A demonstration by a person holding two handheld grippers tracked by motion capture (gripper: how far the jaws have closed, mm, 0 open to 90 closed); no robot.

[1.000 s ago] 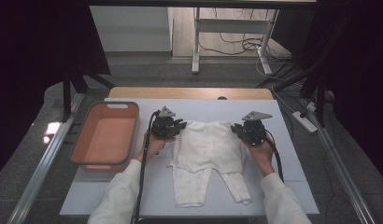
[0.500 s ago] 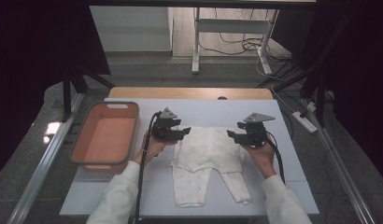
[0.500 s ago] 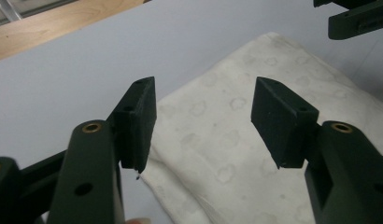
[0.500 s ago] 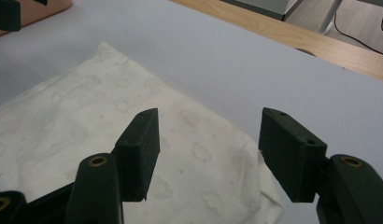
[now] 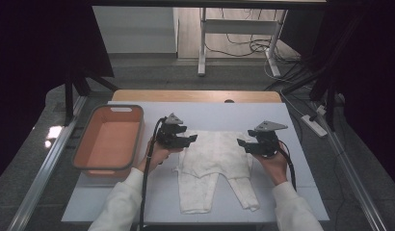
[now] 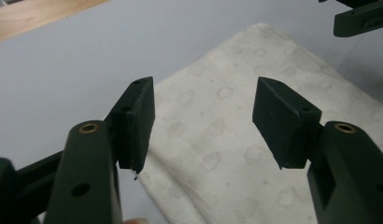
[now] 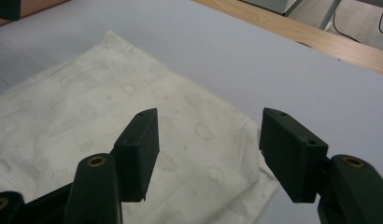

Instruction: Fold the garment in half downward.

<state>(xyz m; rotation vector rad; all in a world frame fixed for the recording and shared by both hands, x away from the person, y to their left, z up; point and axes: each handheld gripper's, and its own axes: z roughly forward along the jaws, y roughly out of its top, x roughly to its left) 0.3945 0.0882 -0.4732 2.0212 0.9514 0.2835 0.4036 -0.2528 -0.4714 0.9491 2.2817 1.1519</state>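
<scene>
At the bottom of the high view two white sleeves come up into the frame, each hand carrying a claw. Just above them, in the lower middle, a small cream garment [image 5: 212, 166] with two legs lies flat on the pale grey surface [image 5: 292, 192], its legs pointing toward the bottom edge and its folded upper part toward the middle of the frame.

The left claw [image 5: 190, 139] hovers over the garment's upper left corner and the right claw [image 5: 242, 143] over its upper right corner. In the left gripper view the left claw [image 6: 203, 119] stands wide open with nothing between its jaws, the faintly printed cloth under it. The right gripper view shows the same for the right claw [image 7: 209, 149]: jaws well apart, empty, above the garment's corner.

At the left of the high view an orange basin [image 5: 82, 149] with a grey rim sits beside the left hand. A strip of bare wood [image 5: 195, 96] borders the far edge, with table legs and cables on the floor beyond.

The risk, as I judge it, lies in the pinch: the cloth looks doubled, so a shallow closing could catch the top layer alone and pull the fold apart, or miss the edge altogether. If one claw lifts ahead of the other, the garment may skew or slide.

No brand, label or readable writing shows anywhere.
</scene>
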